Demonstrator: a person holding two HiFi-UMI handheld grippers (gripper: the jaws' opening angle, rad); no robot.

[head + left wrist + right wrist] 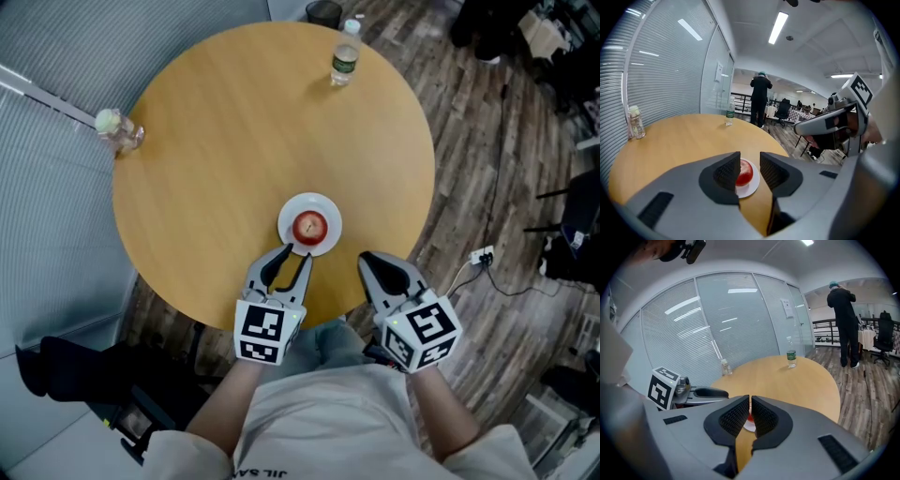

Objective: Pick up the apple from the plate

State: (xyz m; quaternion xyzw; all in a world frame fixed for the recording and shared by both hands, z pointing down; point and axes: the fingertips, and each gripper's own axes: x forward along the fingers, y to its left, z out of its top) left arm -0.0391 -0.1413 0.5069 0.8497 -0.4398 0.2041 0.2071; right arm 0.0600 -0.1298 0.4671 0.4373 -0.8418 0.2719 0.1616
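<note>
Two grippers are in your hands, low at the near edge of the round wooden table (pixel 234 141). One red apple (pixel 309 226) sits in the middle of a small white plate (pixel 324 202). The plate rests on the table, close to the near edge and right in front of you.

Your left gripper (pixel 298 253) points at the plate. Its tips are just at the near rim of the plate. Its jaws are a little way apart. In the left gripper view you can see the apple through the gap, a bit past the tips. The pads (pixel 726 171) do not touch the apple, and the gripper holds nothing.

Your right gripper (pixel 367 257) is just to the right of the plate, over the table edge. It touches neither the plate nor the apple. Its jaws are almost pressed together, with only a thin slit between them, and nothing is in there.

Far across the table stands a water bottle (pixel 345 54) with a white cap. A small clear jar (pixel 118 129) stands at the left edge, by the wall of blinds. Both are well away from the plate.
</note>
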